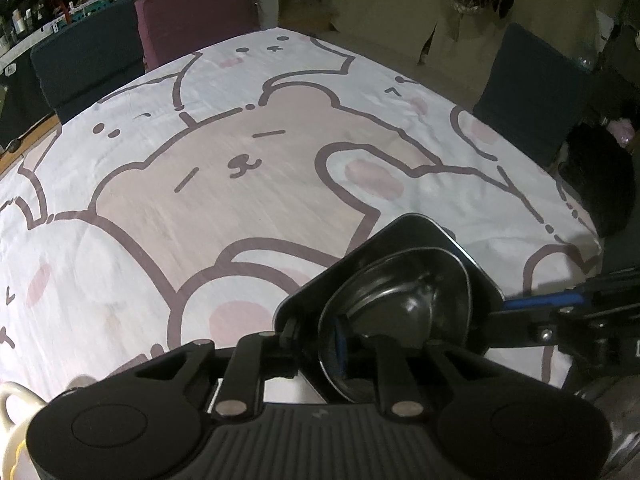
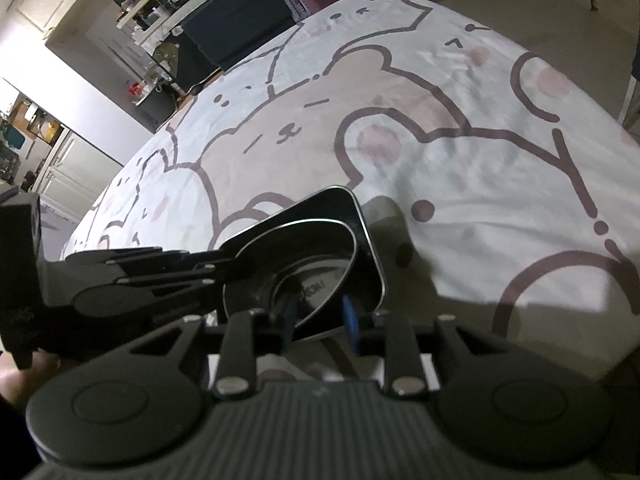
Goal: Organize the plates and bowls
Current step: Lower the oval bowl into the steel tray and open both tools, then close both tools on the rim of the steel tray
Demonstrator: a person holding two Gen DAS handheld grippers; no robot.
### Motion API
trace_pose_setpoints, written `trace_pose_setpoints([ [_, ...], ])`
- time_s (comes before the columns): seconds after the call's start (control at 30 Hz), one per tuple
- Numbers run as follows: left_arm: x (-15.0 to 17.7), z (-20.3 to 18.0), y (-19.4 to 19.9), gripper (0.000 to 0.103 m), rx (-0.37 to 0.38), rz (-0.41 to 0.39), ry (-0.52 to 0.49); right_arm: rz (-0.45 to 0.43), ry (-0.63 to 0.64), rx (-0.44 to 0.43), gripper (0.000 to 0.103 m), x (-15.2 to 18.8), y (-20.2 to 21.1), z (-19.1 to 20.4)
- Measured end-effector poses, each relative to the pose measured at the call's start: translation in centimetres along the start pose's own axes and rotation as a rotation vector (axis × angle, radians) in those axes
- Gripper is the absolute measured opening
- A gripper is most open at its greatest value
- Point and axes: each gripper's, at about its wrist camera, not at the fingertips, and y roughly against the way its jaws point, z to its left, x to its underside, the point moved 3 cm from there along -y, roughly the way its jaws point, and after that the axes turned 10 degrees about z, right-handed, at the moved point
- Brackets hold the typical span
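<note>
Fingers [image 1: 340, 340] of the left gripper [image 1: 314, 334] are set astride the near rim of the black bowl [image 1: 400, 292], one blue pad inside, the other finger outside. Whether the rim is pinched cannot be told. In the right wrist view the right gripper [image 2: 318, 314] is seen parted, with blue pads either side of the near edge of the stack and slack visible, so it is judged released.

The bowl is nested in the square black plate [image 1: 400, 232], lower right in the left view and lower centre in the right view. The stack is rested flat on the bear-print cloth [image 1: 200, 200] over the counter, near its front edge.

Two-sided hold is judged to be for steadying and squaring the bowl on the plate. Stacking step looks done.

A white cup handle [image 1: 8, 408] is seen at lower left, well apart.
</note>
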Motion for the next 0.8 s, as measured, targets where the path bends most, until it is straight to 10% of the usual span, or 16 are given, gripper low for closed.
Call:
trace_pose_setpoints([
  [0.33, 0.8, 0.2, 3.9, 0.047, 0.027, -0.080, 0.083, -0.027, 0.100, -0.002, 0.050, -0.9, 2.7, 1.1],
  [0.6, 2.9, 0.7, 6.0, 0.101, 0.025, -0.139, 0.205, -0.036, 0.324, 0.114, 0.089, -3.7, 5.3, 1.9],
  [0.8, 4.9, 1.0, 6.3, 0.103, 0.022, -0.168, 0.278, -0.002, 0.419, 0.165, 0.103, -5.0, 4.0, 0.7],
])
